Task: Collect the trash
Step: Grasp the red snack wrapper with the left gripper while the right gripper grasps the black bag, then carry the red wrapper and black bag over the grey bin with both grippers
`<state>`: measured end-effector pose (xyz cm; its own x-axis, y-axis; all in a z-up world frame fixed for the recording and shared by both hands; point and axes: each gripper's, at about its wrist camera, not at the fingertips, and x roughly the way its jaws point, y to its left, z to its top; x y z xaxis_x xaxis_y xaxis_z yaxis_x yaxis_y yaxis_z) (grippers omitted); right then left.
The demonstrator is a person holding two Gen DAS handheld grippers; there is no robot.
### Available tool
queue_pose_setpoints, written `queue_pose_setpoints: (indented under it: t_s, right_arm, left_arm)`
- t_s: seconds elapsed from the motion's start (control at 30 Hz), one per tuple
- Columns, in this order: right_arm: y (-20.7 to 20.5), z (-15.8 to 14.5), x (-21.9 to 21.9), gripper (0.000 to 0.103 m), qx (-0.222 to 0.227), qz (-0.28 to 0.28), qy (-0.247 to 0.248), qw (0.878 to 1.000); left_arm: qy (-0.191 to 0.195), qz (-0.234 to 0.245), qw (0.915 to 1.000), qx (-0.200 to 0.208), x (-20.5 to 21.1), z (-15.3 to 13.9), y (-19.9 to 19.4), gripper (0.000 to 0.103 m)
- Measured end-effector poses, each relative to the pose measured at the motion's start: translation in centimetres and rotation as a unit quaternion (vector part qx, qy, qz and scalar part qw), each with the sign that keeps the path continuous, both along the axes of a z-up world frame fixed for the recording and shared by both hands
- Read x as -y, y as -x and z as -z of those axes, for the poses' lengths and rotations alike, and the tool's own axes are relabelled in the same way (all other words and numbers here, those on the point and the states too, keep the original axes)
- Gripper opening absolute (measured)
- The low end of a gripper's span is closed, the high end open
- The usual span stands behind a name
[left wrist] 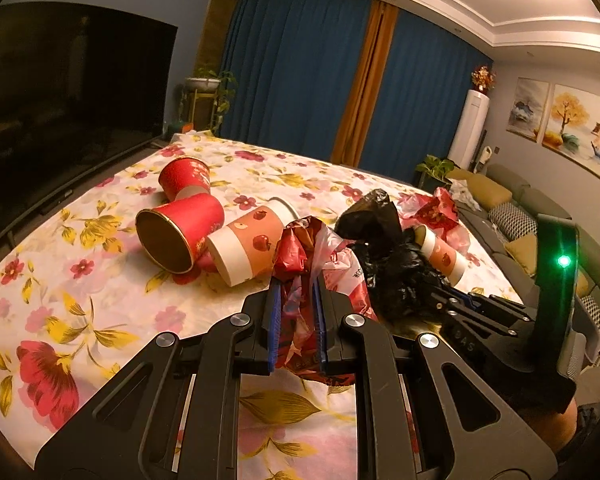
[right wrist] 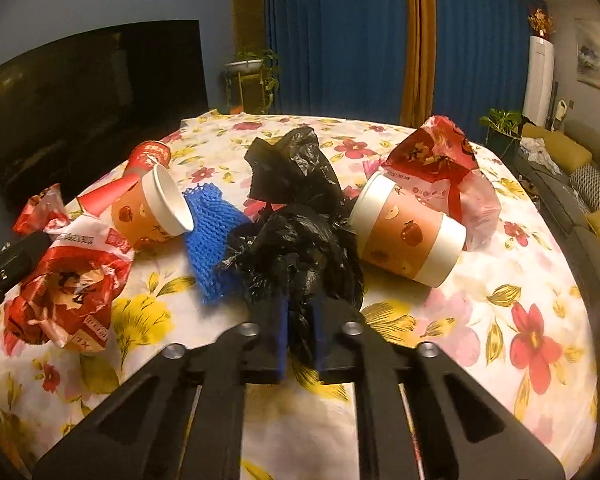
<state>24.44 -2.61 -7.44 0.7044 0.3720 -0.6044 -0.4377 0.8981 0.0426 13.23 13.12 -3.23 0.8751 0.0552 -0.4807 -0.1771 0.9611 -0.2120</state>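
Note:
My left gripper (left wrist: 296, 292) is shut on a crumpled red and white plastic bag (left wrist: 300, 256); the same bag shows in the right wrist view (right wrist: 64, 276) at the left. My right gripper (right wrist: 300, 312) is shut on a black plastic bag (right wrist: 296, 216), also seen in the left wrist view (left wrist: 384, 256). Two red paper cups (left wrist: 180, 232) and an apple-print cup (left wrist: 248, 244) lie on their sides on the floral tablecloth (left wrist: 80, 320). Another apple-print cup (right wrist: 408, 232) lies right of the black bag, with a second red bag (right wrist: 436, 160) behind it. A blue net (right wrist: 212, 236) lies beside the black bag.
A large dark TV (left wrist: 60, 100) stands along the table's left edge. A sofa with cushions (left wrist: 520, 208) runs along the right. Blue curtains (left wrist: 300, 60) and a potted plant (left wrist: 208, 92) are behind the table.

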Motion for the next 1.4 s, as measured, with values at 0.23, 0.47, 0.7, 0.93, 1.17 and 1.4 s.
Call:
queue_pose_setpoints:
  t_s: [0.23,0.47,0.7,0.93,1.17,1.4]
  right_arm:
    - [2.6,-2.1,2.7,0.007,0.029,-0.004,-0.032,0.999]
    - [5.3,-3.6,6.0,0.007,0.058,0.002,-0.043,0.997]
    - [7.4,-5.1,10.0,0.007,0.084,0.024,-0.055,0.995]
    - [9.1,-6.2,14.5,0.007,0.103,0.054,-0.057,0.991]
    - [10.7,-7.0,20.3,0.007,0.121,0.106,-0.059,0.985]
    - [11.6,-7.0,25.9,0.007,0.129,0.156,-0.058,0.978]
  left_arm:
    - [-0.004,0.009,0.9999,0.005,1.1,-0.3,0.3,0.013]
    - [-0.012,0.031,0.9993,0.018,3.6,-1.3,0.9,0.013]
    - [-0.025,0.066,0.997,0.032,7.7,-2.2,1.1,0.013]
    - [-0.033,0.108,0.9927,0.044,12.2,-2.9,0.7,0.013]
    - [-0.04,0.164,0.9837,0.063,18.1,-4.1,0.4,0.013]
    - [-0.045,0.208,0.9741,0.076,23.7,-4.5,-0.3,0.013]
